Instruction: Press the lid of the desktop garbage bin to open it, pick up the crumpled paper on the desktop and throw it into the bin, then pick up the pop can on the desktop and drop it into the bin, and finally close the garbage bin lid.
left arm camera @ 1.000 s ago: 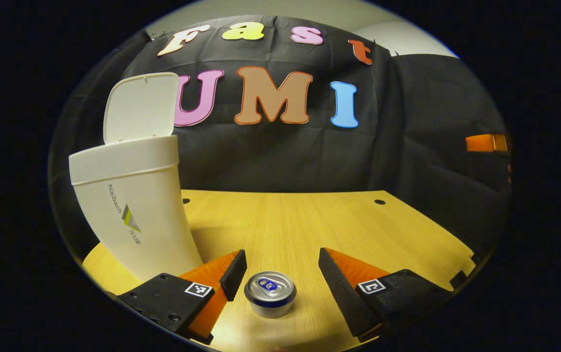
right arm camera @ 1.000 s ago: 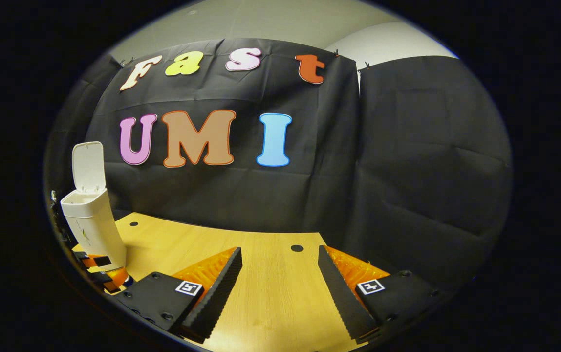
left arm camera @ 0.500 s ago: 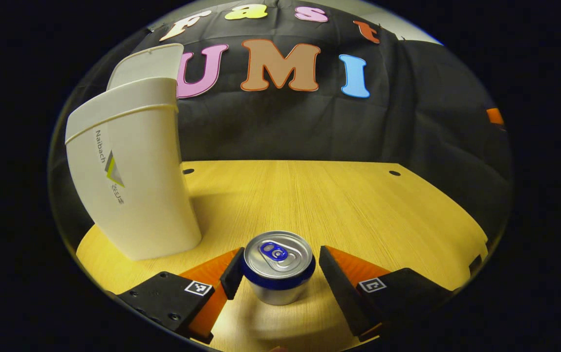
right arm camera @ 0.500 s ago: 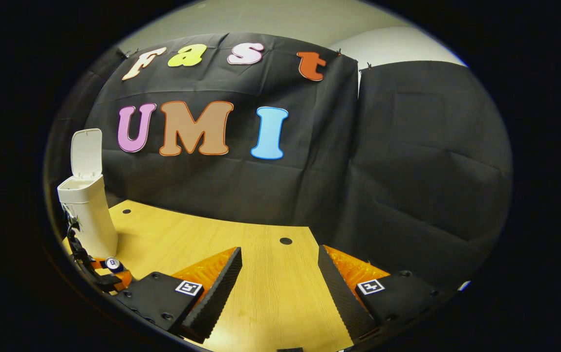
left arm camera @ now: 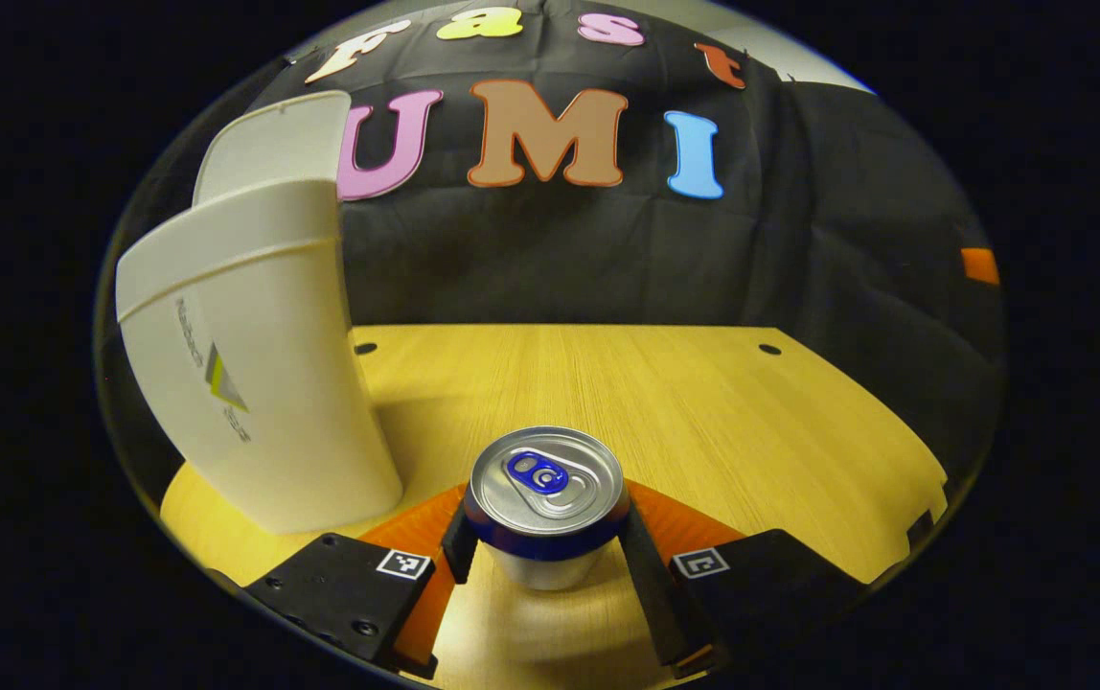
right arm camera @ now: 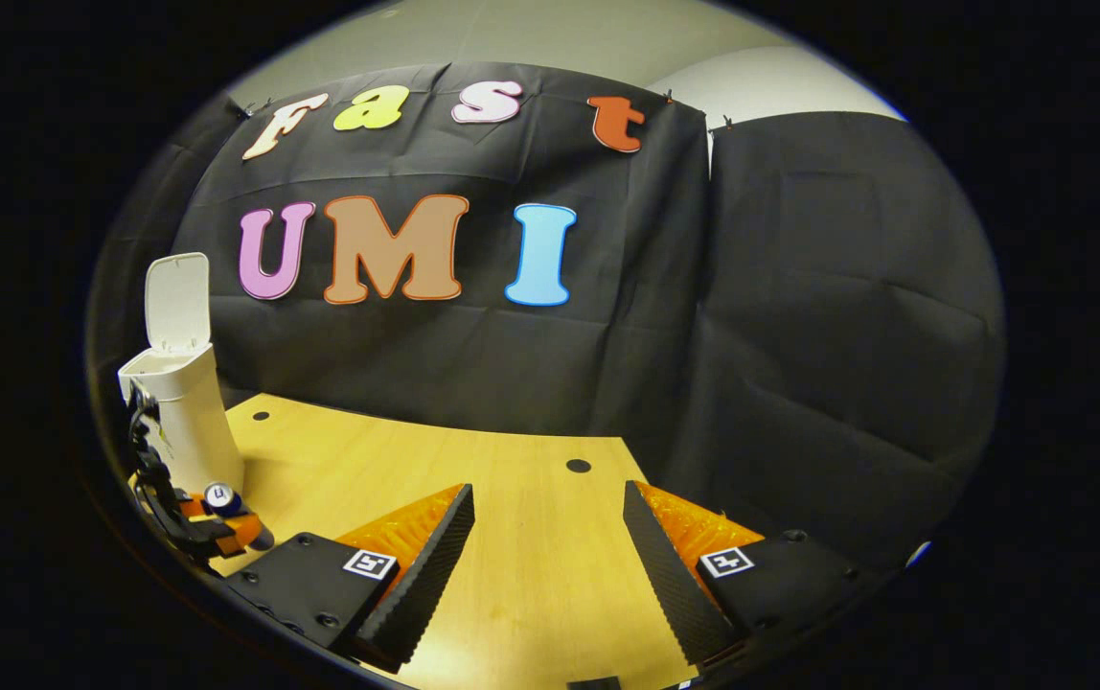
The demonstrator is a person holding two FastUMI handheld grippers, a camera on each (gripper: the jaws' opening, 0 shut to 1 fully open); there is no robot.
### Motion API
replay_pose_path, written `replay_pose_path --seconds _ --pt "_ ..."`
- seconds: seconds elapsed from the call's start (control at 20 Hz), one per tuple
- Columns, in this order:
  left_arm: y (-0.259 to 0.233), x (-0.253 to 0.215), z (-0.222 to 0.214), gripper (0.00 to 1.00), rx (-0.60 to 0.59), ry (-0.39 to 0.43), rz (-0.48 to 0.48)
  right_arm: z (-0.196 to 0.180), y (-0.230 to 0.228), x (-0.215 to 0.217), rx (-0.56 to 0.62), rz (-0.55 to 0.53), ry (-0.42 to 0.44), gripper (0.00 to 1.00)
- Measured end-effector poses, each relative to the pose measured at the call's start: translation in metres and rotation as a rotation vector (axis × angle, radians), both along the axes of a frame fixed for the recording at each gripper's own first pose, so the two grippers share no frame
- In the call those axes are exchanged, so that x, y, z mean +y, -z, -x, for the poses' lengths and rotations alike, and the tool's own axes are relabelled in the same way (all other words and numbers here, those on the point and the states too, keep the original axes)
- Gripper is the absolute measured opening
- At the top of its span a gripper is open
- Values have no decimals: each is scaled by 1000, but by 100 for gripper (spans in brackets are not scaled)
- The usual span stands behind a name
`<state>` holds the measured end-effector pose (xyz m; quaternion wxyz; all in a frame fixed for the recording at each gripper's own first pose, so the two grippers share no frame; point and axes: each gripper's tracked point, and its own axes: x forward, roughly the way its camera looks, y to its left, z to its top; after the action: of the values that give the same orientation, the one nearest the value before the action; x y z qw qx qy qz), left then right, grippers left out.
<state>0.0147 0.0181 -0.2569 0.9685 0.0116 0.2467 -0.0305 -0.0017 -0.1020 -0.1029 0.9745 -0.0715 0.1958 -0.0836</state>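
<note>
A silver pop can with a blue band and blue tab stands upright on the wooden table. My left gripper is shut on it, one finger pressing each side. The white garbage bin stands just to the left, its lid swung up. In the right gripper view the bin with raised lid is far left, and the can sits in the left gripper beside it. My right gripper stands open over bare table.
Black cloth hangs behind the table. Small round holes mark the tabletop near its back edge. An orange clip shows at the right on the cloth.
The left gripper came down and forward around the can and its fingers closed onto the can's sides. The right gripper stayed open, drifting only slightly.
</note>
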Motion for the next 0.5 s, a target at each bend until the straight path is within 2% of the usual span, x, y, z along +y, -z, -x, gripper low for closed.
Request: replay_pose_path --seconds 0.3,0.5 --pt "-89 1 -30 76 -169 30 4 -11 21 37 24 -61 -70 99" --pt "-140 8 -51 75 -251 29 -33 -9 33 56 40 -74 -115 99"
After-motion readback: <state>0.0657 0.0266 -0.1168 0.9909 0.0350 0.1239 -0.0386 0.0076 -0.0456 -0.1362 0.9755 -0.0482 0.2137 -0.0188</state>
